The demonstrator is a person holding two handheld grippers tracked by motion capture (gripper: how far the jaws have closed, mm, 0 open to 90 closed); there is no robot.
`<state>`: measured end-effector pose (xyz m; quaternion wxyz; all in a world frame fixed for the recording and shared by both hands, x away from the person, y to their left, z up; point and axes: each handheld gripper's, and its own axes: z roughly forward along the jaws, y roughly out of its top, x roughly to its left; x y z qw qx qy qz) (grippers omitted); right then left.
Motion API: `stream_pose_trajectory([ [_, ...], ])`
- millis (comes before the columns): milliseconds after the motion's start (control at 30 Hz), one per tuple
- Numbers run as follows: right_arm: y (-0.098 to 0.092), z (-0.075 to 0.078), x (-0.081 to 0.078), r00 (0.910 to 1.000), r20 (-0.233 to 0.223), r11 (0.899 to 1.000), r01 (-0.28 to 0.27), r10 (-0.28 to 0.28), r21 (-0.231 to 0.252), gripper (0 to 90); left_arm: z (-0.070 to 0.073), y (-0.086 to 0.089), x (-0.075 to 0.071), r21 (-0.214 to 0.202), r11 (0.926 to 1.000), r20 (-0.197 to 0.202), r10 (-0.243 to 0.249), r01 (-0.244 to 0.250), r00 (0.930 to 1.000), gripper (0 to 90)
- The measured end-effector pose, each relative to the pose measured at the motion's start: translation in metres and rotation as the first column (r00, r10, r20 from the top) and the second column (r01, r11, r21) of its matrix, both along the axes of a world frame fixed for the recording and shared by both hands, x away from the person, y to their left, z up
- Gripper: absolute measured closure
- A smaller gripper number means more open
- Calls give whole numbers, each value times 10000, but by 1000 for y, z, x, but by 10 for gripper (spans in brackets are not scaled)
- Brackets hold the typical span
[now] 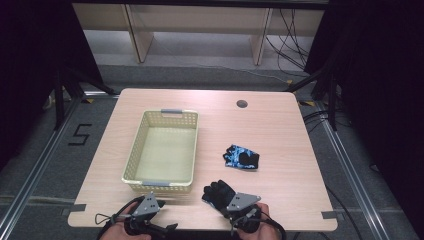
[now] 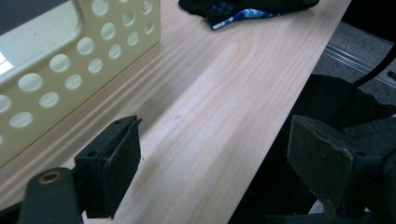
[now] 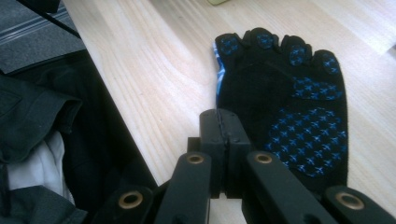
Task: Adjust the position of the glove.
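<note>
Two black gloves with blue pattern lie on the wooden table. One glove rests right of centre. The other glove lies palm up near the front edge, its fingers pointing away from me. My right gripper is shut, jaws pressed together, right over this glove's near end; nothing shows between the pads. My left gripper stands open at the table's front edge, one jaw over the wood and one off the edge. A glove lies far ahead of it.
A cream perforated basket with grey handles stands left of centre, nothing inside it. A round cable hole sits at the back right of the table. Dark clothing lies below the front edge.
</note>
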<state>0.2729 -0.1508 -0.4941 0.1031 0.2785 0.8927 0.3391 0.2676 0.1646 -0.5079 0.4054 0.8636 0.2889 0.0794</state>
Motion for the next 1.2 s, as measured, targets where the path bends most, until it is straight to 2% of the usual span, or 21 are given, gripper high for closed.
stream_pose_trajectory([
  [67, -1, 1, 0, 9999, -107, 9999, -71, 69, -123, 900, 1, 1, 1, 204, 9998, 57, -45, 44, 10000, 170],
  [233, 0, -5, 2, 9996, -229, 9999, 132, -134, -66, 900, 0, 0, 0, 28, 9999, -89, 136, -136, 9999, 170],
  [267, 0, -5, 2, 9996, -229, 9999, 132, -134, -66, 900, 1, 1, 1, 147, 9999, 36, -53, 53, 10000, 170],
  [300, -4, -5, 3, 9991, -383, 9997, 186, -191, -140, 900, 0, 0, -1, -5, 10000, -163, 68, -68, 9998, 170],
  [333, -4, -5, 3, 9991, -383, 9997, 186, -191, -140, 900, 0, 0, -1, -5, 10000, -163, 68, -68, 9998, 170],
  [433, -8, -7, 4, 9972, -505, 9984, 558, -554, 60, 900, 1, 1, -1, 57, 9999, -132, 103, -102, 9999, 170],
  [467, -15, -8, 10, 9985, -316, 9989, 447, -442, 156, 900, 1, 1, 0, 94, 10000, -45, 13, -12, 10000, 170],
  [533, -18, -8, 11, 9981, -396, 9986, 491, -482, 218, 900, 1, 1, 0, 148, 9998, 52, -95, 95, 9999, 170],
  [567, -23, -6, 11, 9944, -666, 9964, 833, -823, 130, 900, 1, 0, -1, 66, 10000, -88, 54, -54, 9999, 170],
  [600, -25, -8, 12, 9947, -515, 9957, 898, -886, 207, 900, 1, 0, -1, 59, 10000, -87, 66, -65, 9999, 170],
  [667, -29, -7, 13, 9926, -628, 9943, 1052, -1040, 168, 900, 1, 0, -1, 84, 10000, -106, 29, -28, 9999, 170],
  [700, -31, -7, 13, 9917, -726, 9942, 1070, -1060, 104, 900, 0, -1, -2, -65, 9999, -127, 122, -123, 9998, 170],
  [733, -32, -8, 14, 9913, -658, 9931, 1158, -1143, 202, 900, 1, 0, -1, 82, 10000, -104, 32, -31, 9999, 170],
  [767, -34, -6, 14, 9885, -839, 9916, 1278, -1257, 201, 900, 1, 0, -1, 74, 10000, -86, 55, -55, 9999, 170],
  [833, -36, -8, 15, 9875, -712, 9896, 1422, -1403, 213, 900, 1, -1, -2, -73, 9999, -67, 126, -126, 9999, 170],
  [900, -40, -7, 17, 9879, -833, 9908, 1335, -1311, 236, 900, 1, -1, -2, -51, 9999, -62, 113, -113, 9999, 170],
  [933, -40, -8, 18, 9891, -562, 9900, 1376, -1357, 311, 896, 1, -1, -2, -49, 9999, -63, 119, -119, 9999, 170],
  [1100, -40, -8, 19, 9931, -465, 9931, 1096, -1077, 407, 877, 1, 0, -1, 61, 9999, -10, 110, -109, 9999, 171],
  [1133, -41, -6, 18, 9925, -645, 9938, 1062, -1039, 323, 865, 1, 0, -2, -55, 9999, -63, 120, -120, 9999, 171],
  [1167, -40, -3, 16, 9870, -815, 9893, 1415, -1383, 360, 842, 1, -1, -2, -78, 9999, -65, 136, -137, 9999, 170],
  [1200, -41, -1, 15, 9879, -788, 9894, 1376, -1337, 460, 825, 1, 0, -2, -59, 9999, -75, 139, -140, 9999, 171],
])
